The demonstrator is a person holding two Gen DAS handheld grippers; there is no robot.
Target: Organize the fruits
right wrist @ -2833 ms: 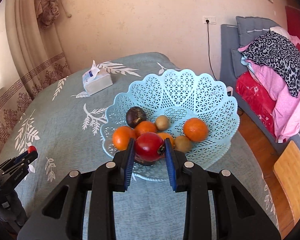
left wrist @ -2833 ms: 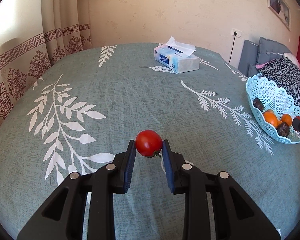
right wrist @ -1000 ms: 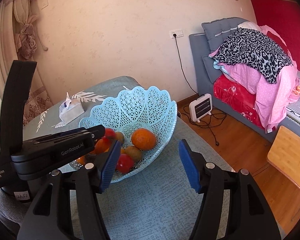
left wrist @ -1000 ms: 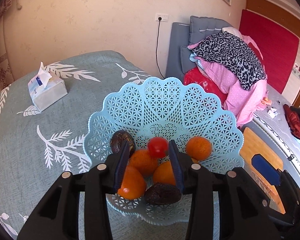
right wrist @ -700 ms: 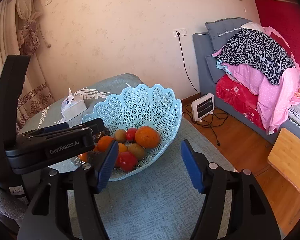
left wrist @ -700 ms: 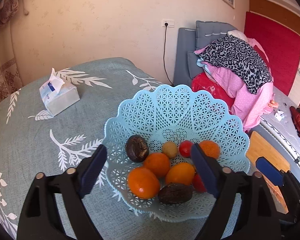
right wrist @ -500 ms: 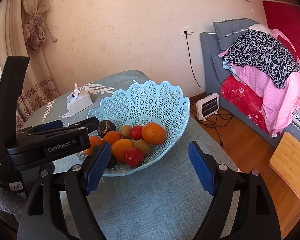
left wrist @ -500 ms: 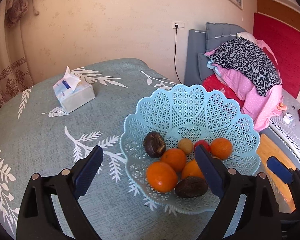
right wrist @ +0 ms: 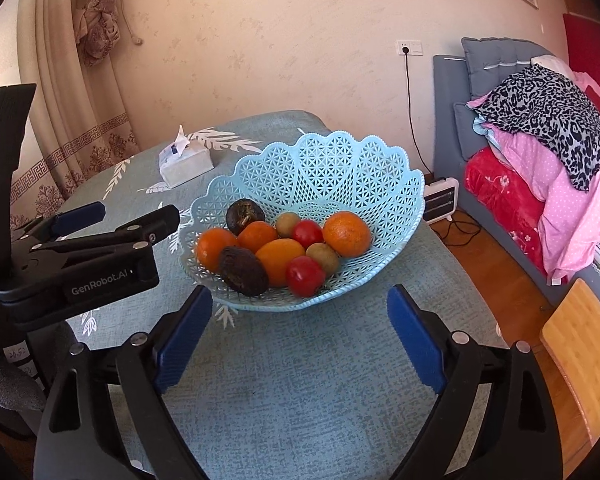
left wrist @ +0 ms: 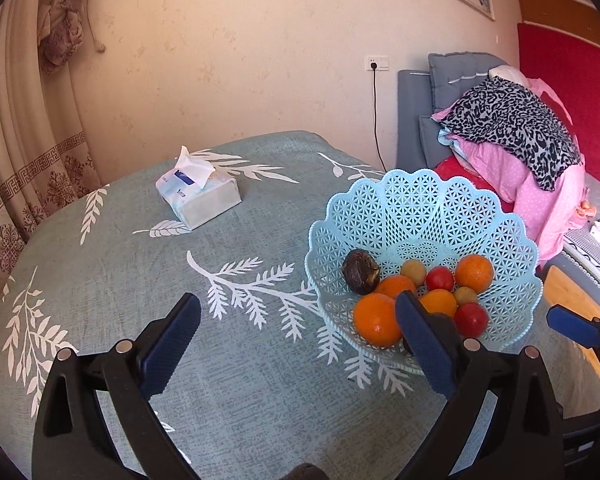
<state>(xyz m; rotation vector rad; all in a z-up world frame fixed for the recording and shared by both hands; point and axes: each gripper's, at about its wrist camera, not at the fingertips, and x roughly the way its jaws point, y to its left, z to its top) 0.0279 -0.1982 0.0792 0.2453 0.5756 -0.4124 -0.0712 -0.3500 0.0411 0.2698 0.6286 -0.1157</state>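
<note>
A light blue lattice basket [left wrist: 420,208] [right wrist: 340,168] stands on the table's right side. It holds several fruits: oranges [left wrist: 376,318] [right wrist: 346,233], two red tomatoes [left wrist: 439,278] [right wrist: 306,275], dark avocados [right wrist: 243,270] and small brown kiwis. My left gripper [left wrist: 300,340] is open and empty, to the left of and short of the basket; it also shows in the right wrist view [right wrist: 120,216]. My right gripper [right wrist: 300,332] is open and empty, in front of the basket.
A tissue box [left wrist: 198,196] [right wrist: 185,162] lies on the teal leaf-print tablecloth [left wrist: 140,280] behind the basket. Curtains hang at the left. A sofa with piled clothes [right wrist: 540,140], a small heater [right wrist: 440,198] and a wooden stool [right wrist: 584,344] stand to the right, off the table.
Both grippers let go of their tomatoes into the basket and opened wide. Both have pulled back from the basket; the left one has swung to the left.
</note>
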